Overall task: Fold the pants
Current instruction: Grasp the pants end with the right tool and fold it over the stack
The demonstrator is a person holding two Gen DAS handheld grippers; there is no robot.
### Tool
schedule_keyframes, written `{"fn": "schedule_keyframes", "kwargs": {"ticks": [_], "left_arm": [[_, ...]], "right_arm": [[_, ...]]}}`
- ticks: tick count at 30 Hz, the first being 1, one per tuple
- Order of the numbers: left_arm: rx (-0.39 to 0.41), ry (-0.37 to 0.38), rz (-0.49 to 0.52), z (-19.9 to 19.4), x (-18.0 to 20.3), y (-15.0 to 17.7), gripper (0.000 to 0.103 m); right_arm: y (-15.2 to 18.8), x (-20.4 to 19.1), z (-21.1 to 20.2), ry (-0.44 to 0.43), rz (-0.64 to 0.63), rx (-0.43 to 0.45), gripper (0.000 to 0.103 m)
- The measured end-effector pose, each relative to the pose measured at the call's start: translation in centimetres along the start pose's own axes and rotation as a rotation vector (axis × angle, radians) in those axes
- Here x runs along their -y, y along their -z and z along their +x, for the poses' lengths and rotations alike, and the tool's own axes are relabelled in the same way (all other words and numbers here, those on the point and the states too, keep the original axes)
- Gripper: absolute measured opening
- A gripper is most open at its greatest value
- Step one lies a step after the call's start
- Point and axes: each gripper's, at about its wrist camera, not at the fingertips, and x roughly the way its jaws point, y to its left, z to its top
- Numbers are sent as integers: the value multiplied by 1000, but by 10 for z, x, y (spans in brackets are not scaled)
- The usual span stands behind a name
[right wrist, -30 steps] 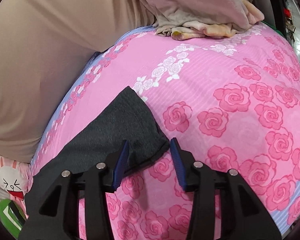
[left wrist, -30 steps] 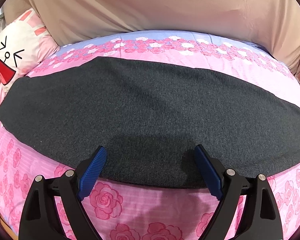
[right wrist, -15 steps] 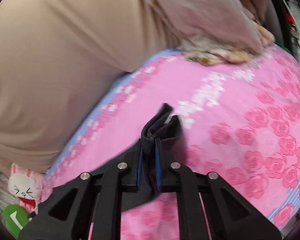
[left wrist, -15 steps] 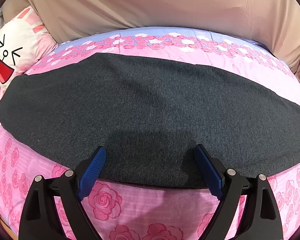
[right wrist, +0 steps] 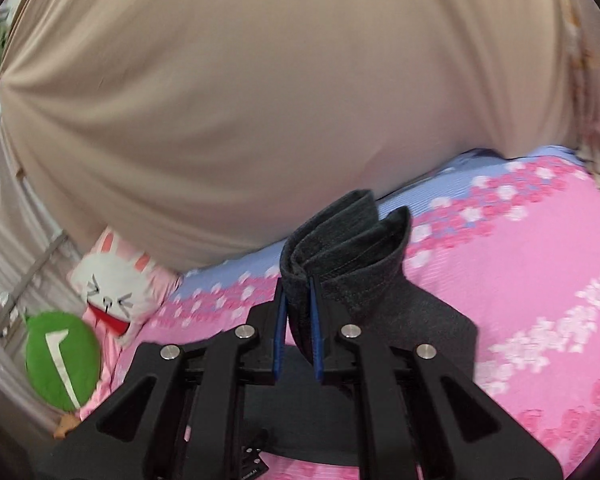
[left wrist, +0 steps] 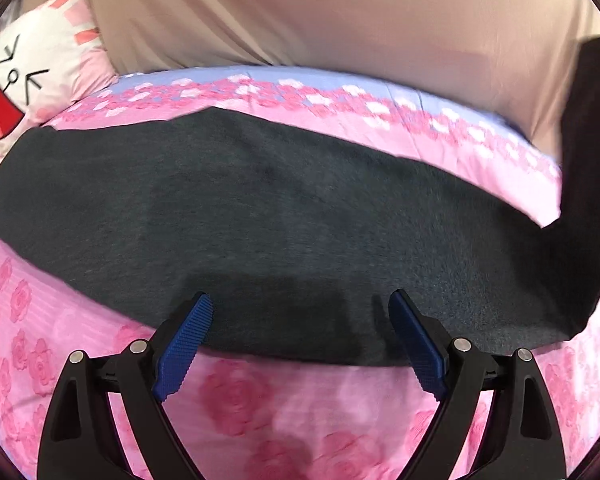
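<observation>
Left wrist view: the left gripper [left wrist: 300, 312] hangs with its jaws spread wide, nothing between them. Its blue pads [left wrist: 184, 350] sit over the near edge of the pants [left wrist: 284, 224]; whether they touch the cloth I cannot tell, since the picture is a little blurred. The pants, dark grey, lie flat in a long band across the pink rose-print bedspread [left wrist: 300, 408]. At the right edge of the view one end of the pants rises off the bed in a dark upright strip. Behind the bed hangs a beige sheet [left wrist: 320, 16], and a rabbit-face pillow [left wrist: 24, 76] sits at the far left corner.

Right wrist view: the right gripper [right wrist: 298, 304] has just been closing and now has its jaws pressed nearly together, pinching the end of the pants [right wrist: 340, 248]. The hemmed edge stands up above the pads in a bunched fold of several layers, held clear of the bedspread [right wrist: 520, 280]. More of the dark cloth trails down below and to the right of the jaws. The beige sheet [right wrist: 280, 100] fills the upper half. At lower left the rabbit pillow [right wrist: 112, 284] lies beside a green cushion [right wrist: 60, 364] with a white mark, both at the bed's edge.
</observation>
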Motion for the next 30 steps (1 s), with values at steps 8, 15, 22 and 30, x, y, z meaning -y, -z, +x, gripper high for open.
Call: {"fn": "schedule_keyframes", "kwargs": {"ticks": [8, 15, 22, 30], "left_arm": [[80, -73, -45, -28, -59, 4, 87], [42, -129, -72, -27, -93, 4, 87], [10, -201, -32, -30, -111, 5, 87], [-21, -213, -64, -24, -127, 8, 87]], "right_arm": [[80, -79, 104, -76, -156, -272, 9], [156, -100, 155, -60, -221, -428, 9], [158, -100, 157, -68, -195, -413, 10], [191, -122, 200, -75, -266, -520, 12]]}}
